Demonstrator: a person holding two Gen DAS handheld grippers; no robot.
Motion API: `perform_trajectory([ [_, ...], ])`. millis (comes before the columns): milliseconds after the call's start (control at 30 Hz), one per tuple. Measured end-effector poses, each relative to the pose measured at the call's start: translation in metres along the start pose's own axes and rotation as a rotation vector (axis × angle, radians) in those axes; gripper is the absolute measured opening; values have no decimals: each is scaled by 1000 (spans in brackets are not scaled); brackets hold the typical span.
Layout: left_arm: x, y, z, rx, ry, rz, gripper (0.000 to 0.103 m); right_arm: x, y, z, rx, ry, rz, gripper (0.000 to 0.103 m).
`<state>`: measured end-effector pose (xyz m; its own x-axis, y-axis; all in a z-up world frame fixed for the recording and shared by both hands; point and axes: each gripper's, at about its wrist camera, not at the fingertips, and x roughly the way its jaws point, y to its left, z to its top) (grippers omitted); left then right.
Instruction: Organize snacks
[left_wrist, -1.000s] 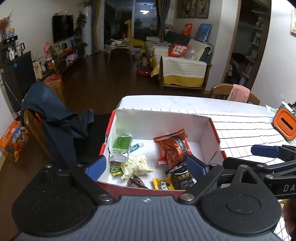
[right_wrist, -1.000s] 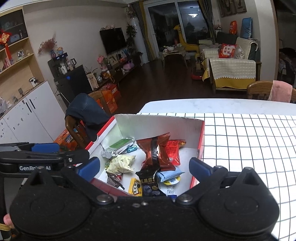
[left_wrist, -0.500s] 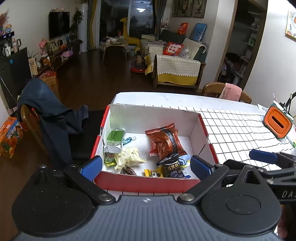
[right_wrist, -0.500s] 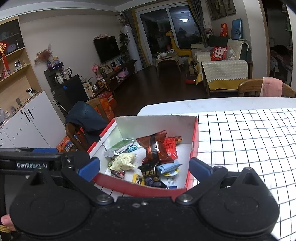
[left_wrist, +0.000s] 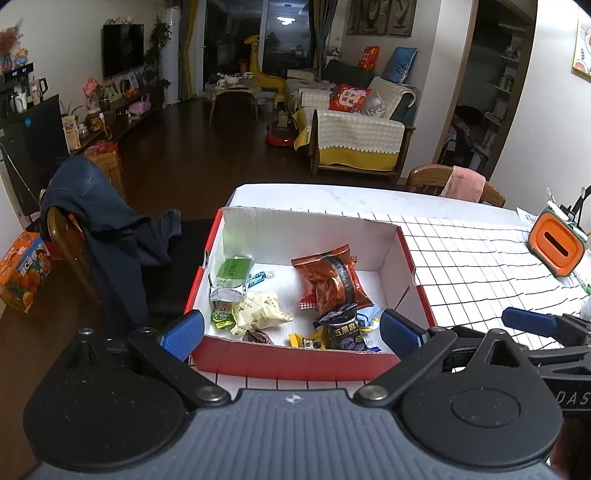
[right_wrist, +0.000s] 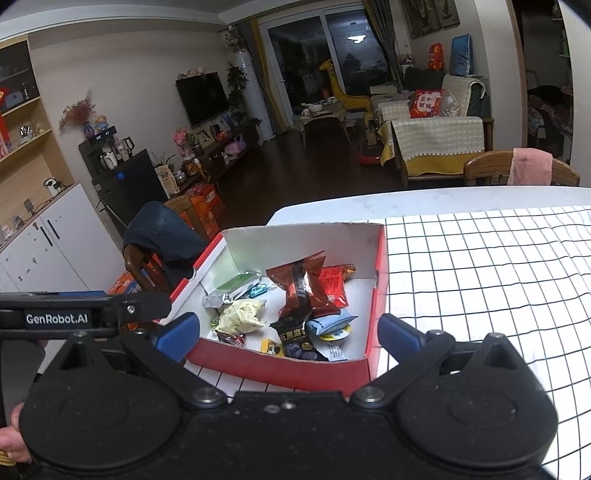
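Note:
A red box with white inside (left_wrist: 295, 363) (right_wrist: 280, 365) stands on the checked tablecloth and holds several snack packets. Among them are a red-brown bag (left_wrist: 330, 280) (right_wrist: 304, 288), a green packet (left_wrist: 232, 271), a pale yellow packet (left_wrist: 260, 308) (right_wrist: 242, 315) and a black packet (left_wrist: 345, 330) (right_wrist: 295, 338). My left gripper (left_wrist: 291, 332) is open and empty, held just short of the box's near wall. My right gripper (right_wrist: 288, 334) is open and empty, also just short of the near wall. Each gripper shows at the side of the other's view.
An orange-and-green holder (left_wrist: 556, 245) stands on the table at the far right. A chair draped with a dark jacket (left_wrist: 99, 229) stands beside the table's left edge. A chair with a pink cloth (right_wrist: 528, 171) stands at the far side.
Both grippers have drawn back from above the box towards me. The box's near wall and a strip of tablecloth now show in front of them. Both stay open and empty.

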<state>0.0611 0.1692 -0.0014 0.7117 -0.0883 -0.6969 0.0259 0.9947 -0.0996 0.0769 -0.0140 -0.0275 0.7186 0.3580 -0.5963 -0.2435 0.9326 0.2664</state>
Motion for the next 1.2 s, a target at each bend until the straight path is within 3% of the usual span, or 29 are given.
perform_trajectory([
  [1200,-11,-6,-10,3,16,-10,102,-10,4,-8,18,-26,-45,103],
])
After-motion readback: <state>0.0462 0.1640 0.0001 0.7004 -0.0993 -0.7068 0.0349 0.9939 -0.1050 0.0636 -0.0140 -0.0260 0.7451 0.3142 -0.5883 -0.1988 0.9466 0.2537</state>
